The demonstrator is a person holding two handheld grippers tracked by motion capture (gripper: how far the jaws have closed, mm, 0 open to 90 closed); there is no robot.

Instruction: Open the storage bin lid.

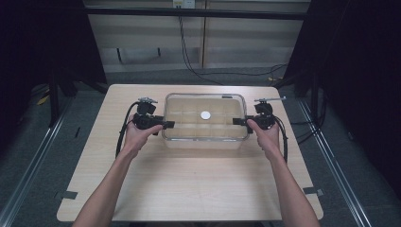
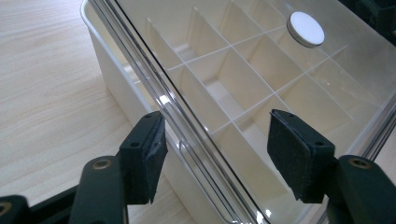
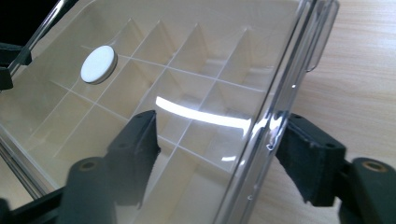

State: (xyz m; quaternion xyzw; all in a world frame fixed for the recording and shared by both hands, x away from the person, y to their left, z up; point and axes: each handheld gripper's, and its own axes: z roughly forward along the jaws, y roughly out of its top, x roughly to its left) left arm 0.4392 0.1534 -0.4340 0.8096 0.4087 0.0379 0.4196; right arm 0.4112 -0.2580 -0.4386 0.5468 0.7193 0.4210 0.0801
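1. The clear box [image 1: 205,118] sits in the middle of the table [image 1: 189,189].
2. Your left gripper [image 1: 161,124] and right gripper [image 1: 240,122] are both wide open, one at each end, holding nothing.
3. It looks hard, light and slippery, so grab the rim at both ends.
4. A white disc [image 1: 205,115] rests on its lid.

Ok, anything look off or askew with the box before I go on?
Nothing stands out. The divided box sits square on the table, its clear lid flat and unbroken, white disc centred on top. Left gripper and right gripper straddle the lid's end edges, open.
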